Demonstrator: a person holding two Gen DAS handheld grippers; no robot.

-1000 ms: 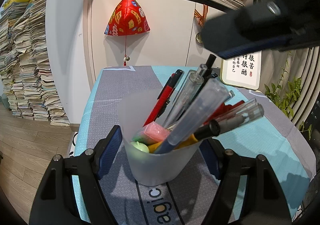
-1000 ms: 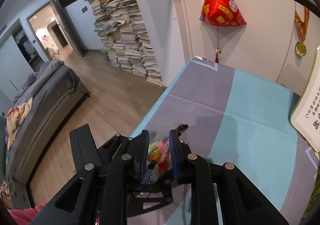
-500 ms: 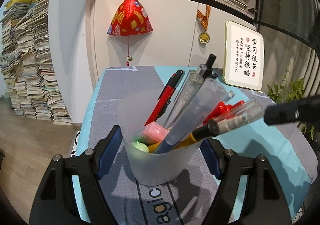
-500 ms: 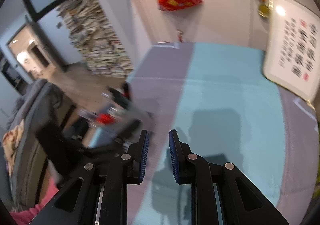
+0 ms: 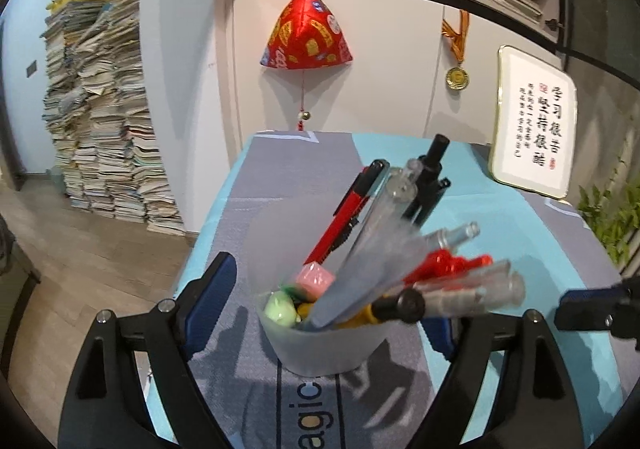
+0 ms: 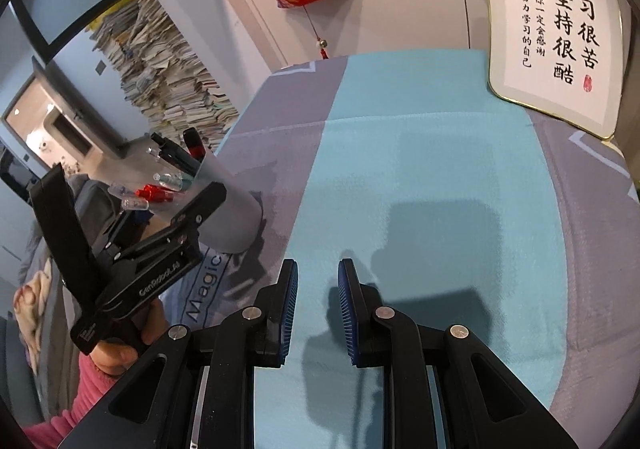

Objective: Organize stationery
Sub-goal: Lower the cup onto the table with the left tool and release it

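Note:
A frosted plastic cup [image 5: 320, 345] stands on the desk mat, full of pens, a red pen [image 5: 352, 209], a pink eraser [image 5: 316, 278] and a green one. My left gripper [image 5: 324, 313] is open; its fingers stand on either side of the cup without clearly touching it. The cup also shows at the left of the right wrist view [image 6: 228, 209], with the left gripper [image 6: 132, 269] beside it. My right gripper [image 6: 318, 309] is empty, its jaws a narrow gap apart, over the bare teal mat [image 6: 420, 177] to the right of the cup.
A framed calligraphy board [image 6: 560, 29] leans at the back right of the table. A red pyramid ornament [image 5: 306, 33] hangs on the cabinet behind. Stacks of books [image 5: 100, 121] stand on the floor to the left. The table's left edge is near the cup.
My right gripper moved from above the cup down and to the right, over the teal mat. My left gripper's fingers widened away from the cup. The cup stayed put.

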